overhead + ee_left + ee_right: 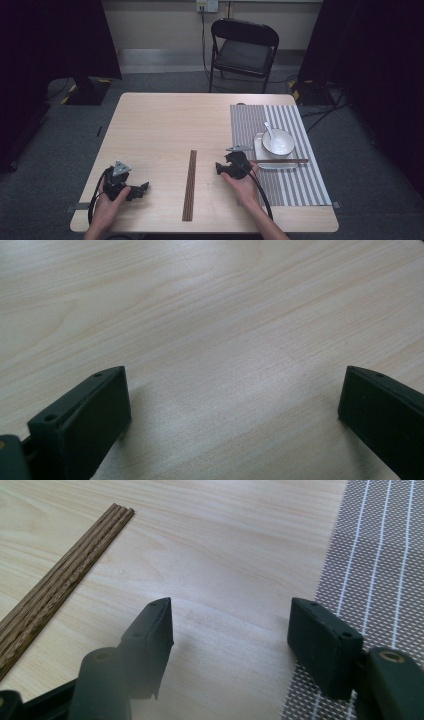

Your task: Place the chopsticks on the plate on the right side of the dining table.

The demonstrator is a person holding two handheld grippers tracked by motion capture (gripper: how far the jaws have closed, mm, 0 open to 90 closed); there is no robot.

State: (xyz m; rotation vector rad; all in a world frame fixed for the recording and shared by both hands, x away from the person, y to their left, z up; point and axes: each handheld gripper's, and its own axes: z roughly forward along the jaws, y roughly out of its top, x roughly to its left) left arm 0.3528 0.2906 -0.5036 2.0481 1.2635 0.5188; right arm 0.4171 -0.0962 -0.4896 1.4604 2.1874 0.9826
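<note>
Left hand-held gripper (131,191) near the front left edge of the tabletop (165,125), jaws apart over bare wood; right hand-held gripper (231,165) at the left border of the striped placemat (290,185), jaws apart and empty. Bundle of wooden chopsticks (189,185) lying lengthwise between the two, well apart from each, probably staged for pickup. One chopstick pair (280,161) already across the tray (276,165) beside bowl (278,142) and spoon (269,131); open wood all round the bundle for approach.

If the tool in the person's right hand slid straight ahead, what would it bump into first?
Probably nothing: ahead of the right tool lies bare pale wooden table; the brown wooden sticks and grey striped placemat flank it.
</note>
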